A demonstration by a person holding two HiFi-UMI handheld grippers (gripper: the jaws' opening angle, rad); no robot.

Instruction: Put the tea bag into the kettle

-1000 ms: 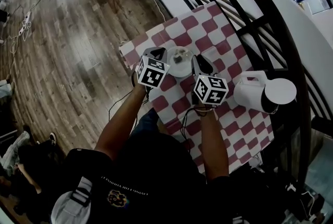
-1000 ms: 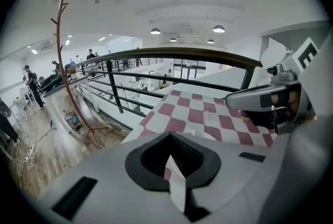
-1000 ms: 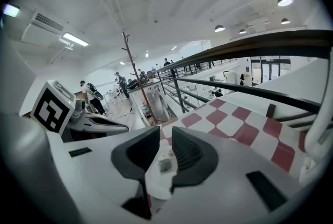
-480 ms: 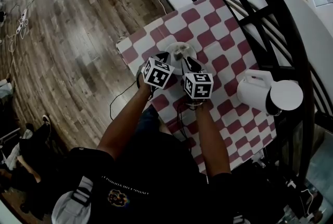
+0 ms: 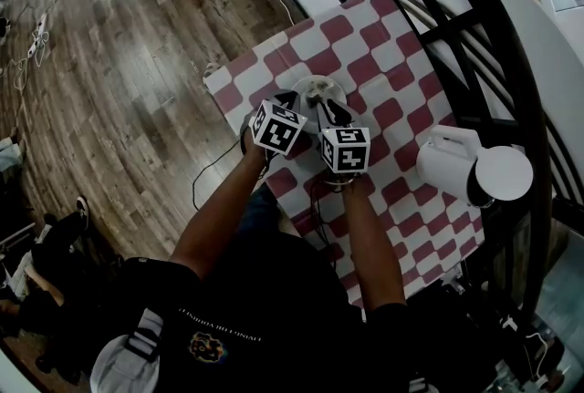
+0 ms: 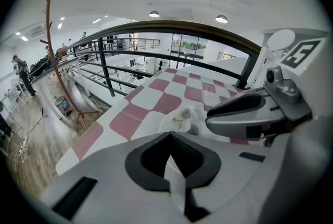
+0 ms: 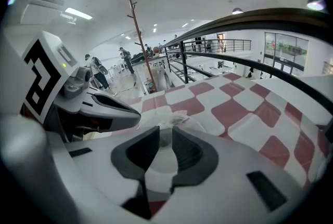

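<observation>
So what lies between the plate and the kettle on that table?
Nothing stands there: in the head view only bare checked cloth runs from the plate to the kettle. The right tool hangs at the plate end, just beside that stretch.

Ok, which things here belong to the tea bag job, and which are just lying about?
Job: tea bag, lying on the plate; white kettle; left hand-held gripper; right hand-held gripper.
Lying about: checked tablecloth; railing; wooden floor.
</observation>
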